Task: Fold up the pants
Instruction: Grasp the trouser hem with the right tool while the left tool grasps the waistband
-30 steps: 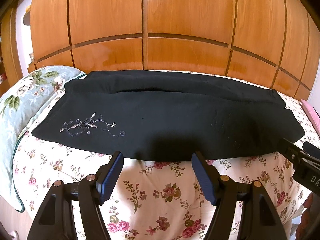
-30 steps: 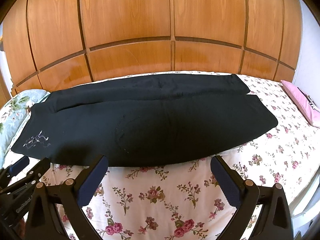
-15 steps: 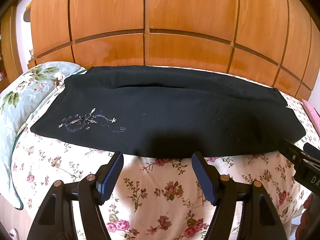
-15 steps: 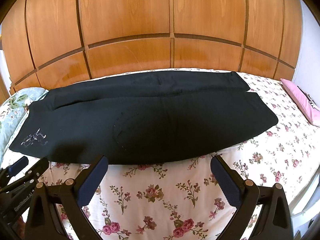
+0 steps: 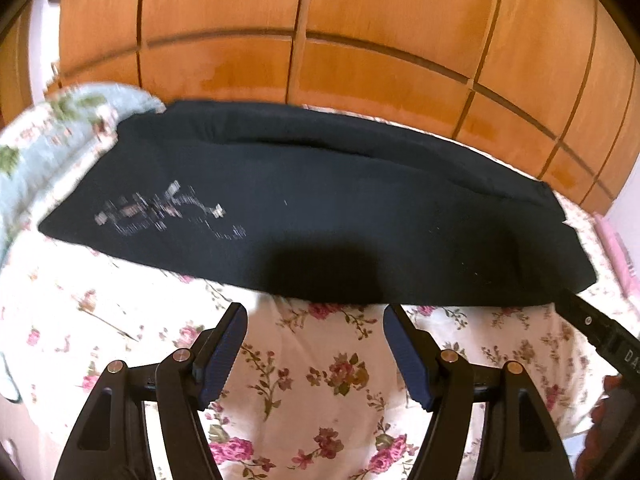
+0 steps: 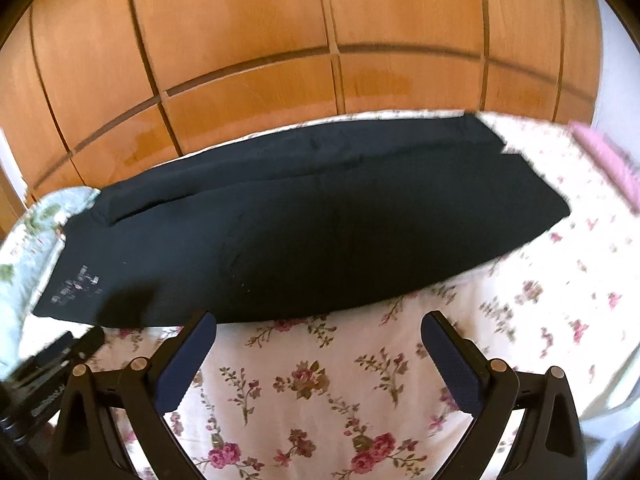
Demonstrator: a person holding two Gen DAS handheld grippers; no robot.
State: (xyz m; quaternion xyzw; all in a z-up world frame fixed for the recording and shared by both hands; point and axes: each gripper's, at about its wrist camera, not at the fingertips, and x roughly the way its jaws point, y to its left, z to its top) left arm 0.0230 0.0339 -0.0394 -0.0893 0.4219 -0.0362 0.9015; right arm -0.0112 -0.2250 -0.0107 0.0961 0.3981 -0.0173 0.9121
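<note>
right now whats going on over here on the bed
A person holds a two-finger gripper in each hand over a floral bedsheet, about to fold a pair of black fabric pants laid lengthwise across the bed, one leg beside the other, in front of a wooden wardrobe. The left gripper and right gripper both hover short of the pants' near edge, jaws open and empty. Nothing is grasped and no fold is started.

White bedsheet [image 5: 328,384] with pink rose print across the near foreground, pale blue floral pillow [image 5: 36,148] at far left, pink pillow [image 6: 608,156] at far right, orange wooden panelled wardrobe [image 6: 280,36] behind
</note>
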